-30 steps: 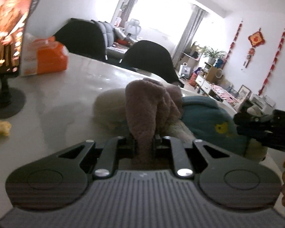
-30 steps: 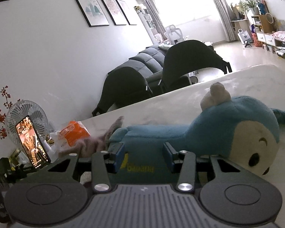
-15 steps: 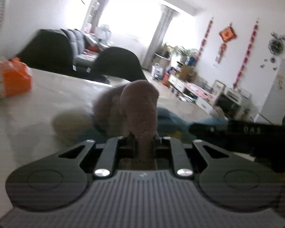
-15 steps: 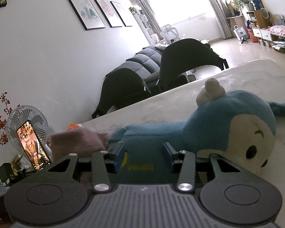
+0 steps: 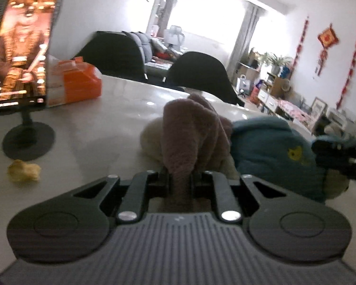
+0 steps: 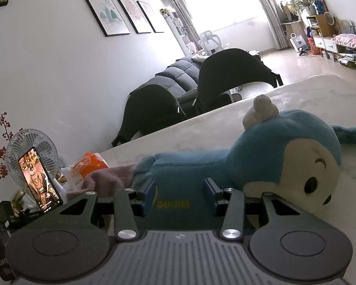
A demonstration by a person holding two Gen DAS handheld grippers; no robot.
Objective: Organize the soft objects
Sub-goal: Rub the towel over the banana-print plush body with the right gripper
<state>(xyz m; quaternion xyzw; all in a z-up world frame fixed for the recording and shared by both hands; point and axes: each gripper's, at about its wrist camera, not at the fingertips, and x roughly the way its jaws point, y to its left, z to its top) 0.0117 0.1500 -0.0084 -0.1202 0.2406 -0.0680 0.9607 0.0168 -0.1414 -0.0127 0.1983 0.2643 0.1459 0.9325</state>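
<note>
My left gripper (image 5: 180,178) is shut on a mauve fuzzy cloth (image 5: 189,128), which stands up bunched between its fingers. Behind the cloth lies a cream plush part (image 5: 152,135), and to the right the blue monkey plush (image 5: 268,142) rests on the pale table (image 5: 95,123). In the right wrist view the blue monkey plush (image 6: 284,142) lies on its side, face towards me. My right gripper (image 6: 179,191) is shut on its body, at the yellow lettering. The mauve cloth (image 6: 106,178) shows at the plush's left end. My right gripper (image 5: 339,152) also enters the left wrist view at the right edge.
A phone on a black stand (image 5: 21,47) and an orange tissue pack (image 5: 76,83) stand at the table's left. A small yellow crumpled scrap (image 5: 23,173) lies near the stand. A white fan (image 6: 33,149) sits behind the phone. Two black chairs (image 5: 199,71) line the far edge.
The left gripper swung right with the mauve cloth half a second ago and has come back left, so the phone is in view again. The right gripper keeps its hold, barely shifted.
</note>
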